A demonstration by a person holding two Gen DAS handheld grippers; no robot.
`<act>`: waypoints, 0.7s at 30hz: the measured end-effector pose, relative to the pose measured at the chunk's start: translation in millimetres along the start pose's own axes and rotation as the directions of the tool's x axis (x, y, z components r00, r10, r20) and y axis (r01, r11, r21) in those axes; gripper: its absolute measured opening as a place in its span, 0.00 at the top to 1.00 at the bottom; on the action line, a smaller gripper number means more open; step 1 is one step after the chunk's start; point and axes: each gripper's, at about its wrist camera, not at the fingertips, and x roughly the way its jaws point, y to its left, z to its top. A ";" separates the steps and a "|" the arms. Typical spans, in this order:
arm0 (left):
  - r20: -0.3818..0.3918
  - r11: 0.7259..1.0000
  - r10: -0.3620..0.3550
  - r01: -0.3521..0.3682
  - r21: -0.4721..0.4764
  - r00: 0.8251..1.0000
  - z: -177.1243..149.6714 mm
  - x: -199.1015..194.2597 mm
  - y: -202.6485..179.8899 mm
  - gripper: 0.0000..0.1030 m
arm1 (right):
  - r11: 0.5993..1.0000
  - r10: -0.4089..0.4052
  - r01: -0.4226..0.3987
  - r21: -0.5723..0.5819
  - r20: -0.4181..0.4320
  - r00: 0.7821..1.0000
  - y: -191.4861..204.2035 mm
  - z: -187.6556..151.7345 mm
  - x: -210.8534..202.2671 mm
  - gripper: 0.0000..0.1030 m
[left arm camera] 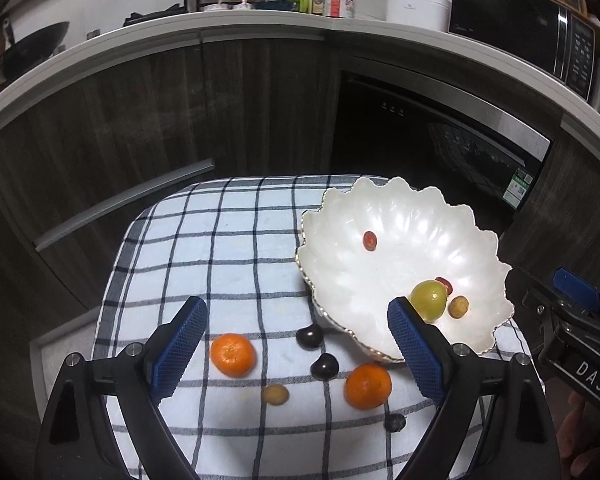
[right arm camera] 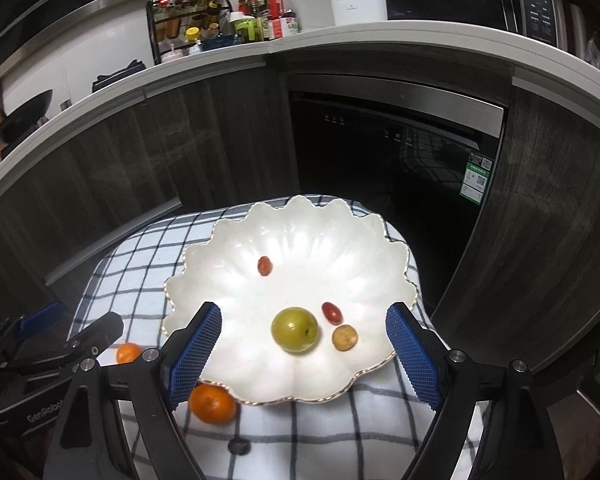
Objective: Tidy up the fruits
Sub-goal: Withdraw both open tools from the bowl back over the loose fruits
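The left tool (left arm camera: 296,344) stood wide and held nothing; the right tool (right arm camera: 304,352) was likewise wide and empty, poised over the near rim of the bowl (right arm camera: 300,224). Between and just ahead of the left tool's jaws, on the checked cloth (left arm camera: 228,240) over the surface, lay two oranges, one (left arm camera: 233,355) toward its left jaw and one (left arm camera: 368,385) toward its right. With them were two dark fruits (left arm camera: 309,336) close together midway, a small tan fruit (left arm camera: 276,394) nearer the tool, and a dark lump (left arm camera: 395,422) closest in, too blurred to name. The bowl sat ahead and to the right of the left tool, and it held four pieces. These were one green fruit (right arm camera: 295,330), two small red ones (right arm camera: 332,313), and one tan one (right arm camera: 344,337). The oranges looked light and firm with a slightly yielding peel, probably best taken across the widest part with gentle pressure. The small fruits seemed smooth and apt to roll or squirt from the pads, so a centred, low grip would likely suit them. The bowl appeared rigid and breakable, and its scalloped rim was best left untouched.
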 end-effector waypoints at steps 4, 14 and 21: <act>0.002 1.000 0.009 -0.009 -0.012 1.000 -6.0 -4.8 7.9 0.10 | 1.000 0.007 -0.006 -0.018 0.004 1.000 8.7 -3.9 -4.3 0.17; 0.006 1.000 0.024 -0.024 -0.016 1.000 -23.3 -17.0 23.9 0.10 | 0.999 0.024 -0.024 -0.046 0.007 1.000 25.6 -18.3 -13.3 0.17; 0.011 0.999 0.038 -0.037 -0.016 0.999 -38.8 -23.8 34.3 0.10 | 0.997 0.023 -0.022 -0.070 0.016 1.000 34.8 -31.4 -18.1 0.17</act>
